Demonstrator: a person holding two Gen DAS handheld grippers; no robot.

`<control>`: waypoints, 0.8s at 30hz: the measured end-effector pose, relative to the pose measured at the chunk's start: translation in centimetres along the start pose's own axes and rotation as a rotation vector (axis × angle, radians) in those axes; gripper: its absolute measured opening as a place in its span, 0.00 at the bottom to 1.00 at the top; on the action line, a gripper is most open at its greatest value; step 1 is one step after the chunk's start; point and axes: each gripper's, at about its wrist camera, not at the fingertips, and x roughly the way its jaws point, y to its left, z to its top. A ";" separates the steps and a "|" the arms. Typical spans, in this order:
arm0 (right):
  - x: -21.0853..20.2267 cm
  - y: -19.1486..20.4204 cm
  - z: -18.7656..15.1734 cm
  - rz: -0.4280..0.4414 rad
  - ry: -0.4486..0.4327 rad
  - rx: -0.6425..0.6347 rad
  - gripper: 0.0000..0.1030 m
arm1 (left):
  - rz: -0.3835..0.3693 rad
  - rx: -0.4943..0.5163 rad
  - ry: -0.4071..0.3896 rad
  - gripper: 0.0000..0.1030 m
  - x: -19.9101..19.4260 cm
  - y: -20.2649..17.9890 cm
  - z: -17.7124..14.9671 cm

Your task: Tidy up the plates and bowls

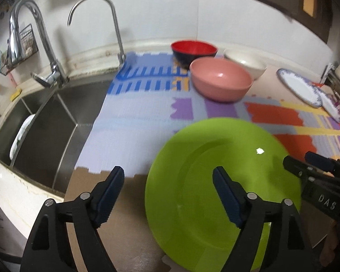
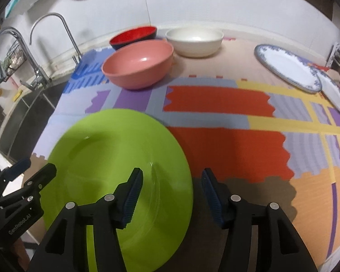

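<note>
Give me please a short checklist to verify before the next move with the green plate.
1. Left gripper open, nothing between its pads: ok.
2. Right gripper open, straddling the rim of the green plate without pressing: ok.
3. Plate lies flat on the mat: cannot tell.
4. Pink bowl stands apart from the plate: ok.
5. Two patterned plates clear of both grippers: ok.

"DAS" stands in pale letters on the right gripper (image 1: 306,162), just right of the green plate (image 1: 215,181); "GenRobot.AI" runs along the left gripper (image 2: 37,165), at that plate's left edge
</note>
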 end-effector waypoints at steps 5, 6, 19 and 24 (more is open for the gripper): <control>-2.2 -0.6 0.2 -0.027 -0.060 0.004 0.60 | -0.043 0.023 -0.048 0.86 -1.4 -1.1 1.4; -2.6 -0.8 0.3 -0.029 -0.067 0.007 0.60 | -0.049 0.029 -0.055 0.87 -1.6 -1.4 1.5; -6.5 -5.4 0.8 -0.099 -0.155 0.050 0.63 | -0.122 0.120 -0.133 0.93 -4.1 -7.4 4.1; -8.1 -8.0 1.7 -0.132 -0.194 0.051 0.63 | -0.135 0.130 -0.181 0.94 -4.9 -10.4 5.8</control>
